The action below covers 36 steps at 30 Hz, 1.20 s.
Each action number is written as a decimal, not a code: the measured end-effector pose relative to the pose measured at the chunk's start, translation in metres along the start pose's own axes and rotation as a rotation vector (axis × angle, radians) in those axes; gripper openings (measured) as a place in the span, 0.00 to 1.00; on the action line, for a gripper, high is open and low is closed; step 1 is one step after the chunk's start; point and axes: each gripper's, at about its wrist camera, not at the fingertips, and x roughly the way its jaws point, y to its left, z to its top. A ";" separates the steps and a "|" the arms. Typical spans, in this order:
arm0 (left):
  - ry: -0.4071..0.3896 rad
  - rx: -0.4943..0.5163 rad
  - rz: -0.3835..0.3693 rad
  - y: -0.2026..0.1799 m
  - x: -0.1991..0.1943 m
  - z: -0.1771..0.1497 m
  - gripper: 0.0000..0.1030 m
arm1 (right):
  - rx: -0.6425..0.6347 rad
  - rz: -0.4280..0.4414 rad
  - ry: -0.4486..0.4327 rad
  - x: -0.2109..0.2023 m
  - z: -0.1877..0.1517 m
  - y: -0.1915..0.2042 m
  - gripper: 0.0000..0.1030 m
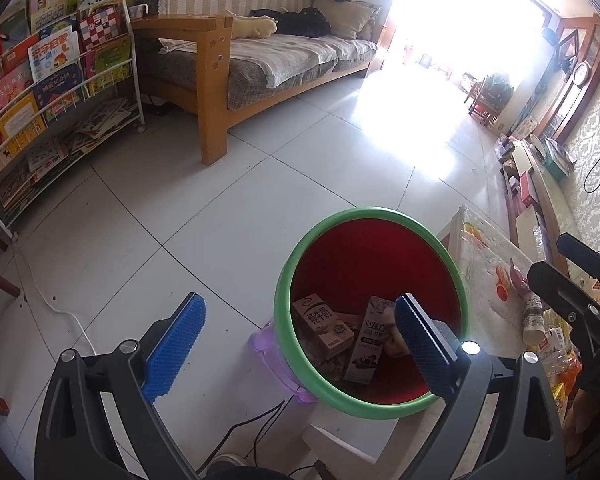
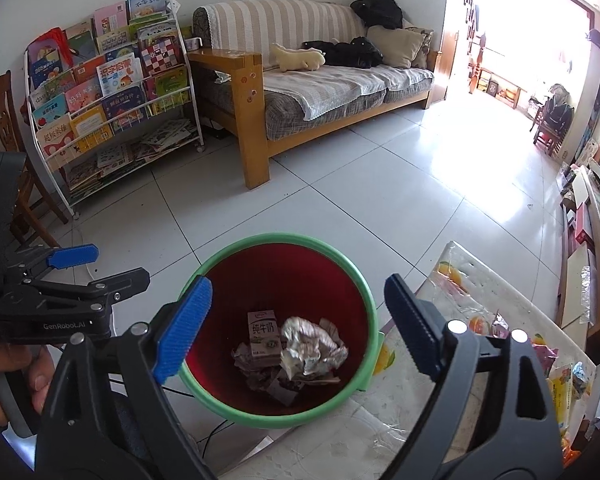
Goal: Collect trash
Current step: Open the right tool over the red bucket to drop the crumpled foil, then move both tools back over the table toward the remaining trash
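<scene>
A red trash bin with a green rim (image 1: 370, 216) (image 2: 278, 240) stands beside a low table. Inside lie milk cartons (image 1: 324, 326) (image 2: 265, 332) and crumpled foil wrapping (image 2: 312, 346). My left gripper (image 1: 300, 336) is open and empty, held above the bin's left side. My right gripper (image 2: 296, 328) is open and empty, right over the bin's mouth. The right gripper also shows at the right edge of the left wrist view (image 1: 580, 292). More wrappers and snack packets (image 1: 540, 320) (image 2: 564, 380) lie on the table.
The low table (image 2: 440, 360) with a patterned plastic cover stands right of the bin. A purple stool (image 1: 266, 344) stands by the bin. A wooden sofa (image 2: 300, 92) and a book rack (image 2: 112, 100) stand across the tiled floor. Cables (image 1: 252, 432) run underneath.
</scene>
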 end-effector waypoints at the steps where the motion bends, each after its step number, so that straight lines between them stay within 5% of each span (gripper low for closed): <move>1: -0.001 0.002 -0.003 -0.002 0.000 0.000 0.89 | 0.001 -0.004 -0.002 -0.001 0.001 -0.001 0.87; 15: -0.011 0.068 -0.115 -0.063 -0.017 -0.006 0.92 | 0.085 -0.123 -0.032 -0.059 -0.029 -0.053 0.95; 27: 0.041 0.277 -0.276 -0.192 -0.034 -0.061 0.92 | 0.276 -0.309 0.048 -0.135 -0.147 -0.147 0.95; 36: 0.180 0.373 -0.367 -0.278 -0.010 -0.123 0.92 | 0.422 -0.405 0.081 -0.179 -0.218 -0.201 0.95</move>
